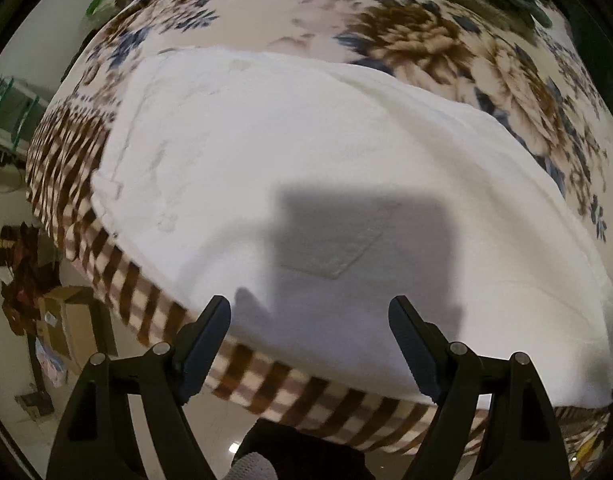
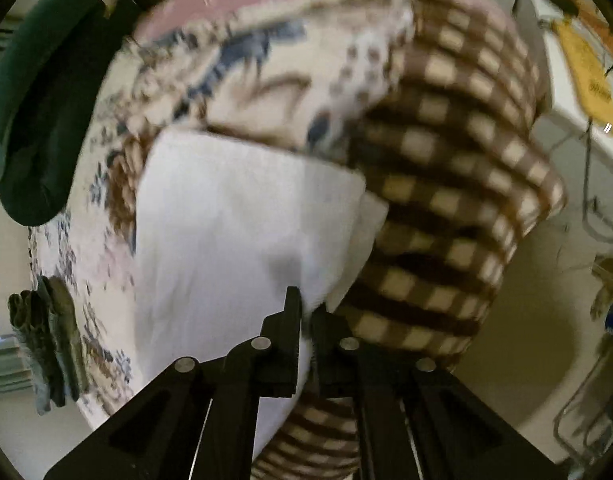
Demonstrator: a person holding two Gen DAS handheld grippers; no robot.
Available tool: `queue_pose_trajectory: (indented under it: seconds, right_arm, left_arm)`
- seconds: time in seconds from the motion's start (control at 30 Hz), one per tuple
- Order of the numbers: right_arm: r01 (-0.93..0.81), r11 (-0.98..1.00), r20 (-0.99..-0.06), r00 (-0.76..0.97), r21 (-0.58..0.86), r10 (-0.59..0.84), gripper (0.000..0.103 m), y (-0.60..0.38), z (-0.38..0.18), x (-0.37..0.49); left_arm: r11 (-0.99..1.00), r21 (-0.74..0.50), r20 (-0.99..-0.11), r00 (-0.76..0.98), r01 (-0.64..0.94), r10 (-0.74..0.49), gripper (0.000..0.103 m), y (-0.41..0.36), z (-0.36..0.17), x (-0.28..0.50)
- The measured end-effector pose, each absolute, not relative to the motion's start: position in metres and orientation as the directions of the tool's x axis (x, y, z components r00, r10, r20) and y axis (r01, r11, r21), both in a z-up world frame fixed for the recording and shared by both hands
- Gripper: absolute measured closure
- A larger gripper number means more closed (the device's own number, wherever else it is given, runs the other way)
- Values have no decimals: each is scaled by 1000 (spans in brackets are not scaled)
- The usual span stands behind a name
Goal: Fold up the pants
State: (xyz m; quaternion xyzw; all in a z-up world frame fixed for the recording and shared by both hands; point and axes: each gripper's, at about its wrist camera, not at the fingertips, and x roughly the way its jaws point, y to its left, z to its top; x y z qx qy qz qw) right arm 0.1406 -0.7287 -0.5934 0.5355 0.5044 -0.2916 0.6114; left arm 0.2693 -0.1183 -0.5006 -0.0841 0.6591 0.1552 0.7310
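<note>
Right now white pants (image 1: 306, 152) lie flat on the floral blanket (image 1: 426, 40). Right gripper (image 2: 306, 316) pinches a pants edge, likely to carry a fold; left gripper (image 1: 310, 320) hovers wide open, holding nothing.

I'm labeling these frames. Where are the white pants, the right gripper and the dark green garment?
white pants (image 1: 306, 152), left wrist view, flat middle.
right gripper (image 2: 306, 312), right wrist view, between fingertips.
dark green garment (image 2: 38, 120), right wrist view, its middle.
</note>
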Motion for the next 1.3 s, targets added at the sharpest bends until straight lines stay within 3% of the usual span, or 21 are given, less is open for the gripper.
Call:
queue_pose_trajectory:
  seconds: [0.03,0.07,0.1,0.3,0.5,0.57,0.63,0.7,0.73,0.77,0.9,1.17,1.23,1.3]
  right_arm:
    - [882,263,-916,349,392,197,80,-724,-588,141]
    - [866,276,-905,370,417,208,61,-718,-582,143]
    - [851,297,-899,380,432,220,56,-709,-575,144]
    - [777,348,-835,388,524,390,55,-601,-547,143]
    - [785,261,-766,375,562,522,55,-495,-581,158]
    - [794,214,-747,391,569,538,55,-474,-595,161]
    - [805,192,-750,398,562,528,59,-460,-603,162]
    - [824,205,-779,373,528,504,88,-448,-610,165]
    - [836,221,-798,350,503,491,97,-443,-611,168]
    - [838,239,-812,341,491,472,100,-440,-608,169]
    - [824,338,-856,299,454,422,101,-431,-590,172]
    - [770,491,-884,196,407,425,99,-432,-576,171]
    - [763,490,-871,191,422,453,96,-430,-577,177]
    - [752,455,-826,205,476,525,79,-421,-581,183]
  left_arm:
    - [934,77,-990,83,-349,113,23,-113,-498,267]
    - [930,94,-987,90,-355,134,23,-104,-494,263]
    - [924,84,-988,91,-373,127,23,-94,-489,259]
    - [841,50,-986,109,-539,129,23,-4,-468,242]
    - [724,6,-991,94,-690,98,24,72,-494,248]
    - [698,-20,-994,88,-715,62,45,87,-506,252]
    - [693,-73,-994,109,-717,7,82,92,-516,256]
    - [704,-106,-990,141,-703,-8,97,89,-516,259]
    - [719,-90,-989,147,-689,17,100,84,-512,260]
    - [737,-72,-988,151,-672,41,102,78,-507,261]
    - [733,-70,-981,181,-676,74,103,82,-486,253]
    - [722,-163,-976,218,-672,-18,100,103,-481,245]
    - [704,-206,-972,224,-680,-68,91,107,-485,249]
    - [689,-232,-969,228,-686,-99,77,108,-492,256]
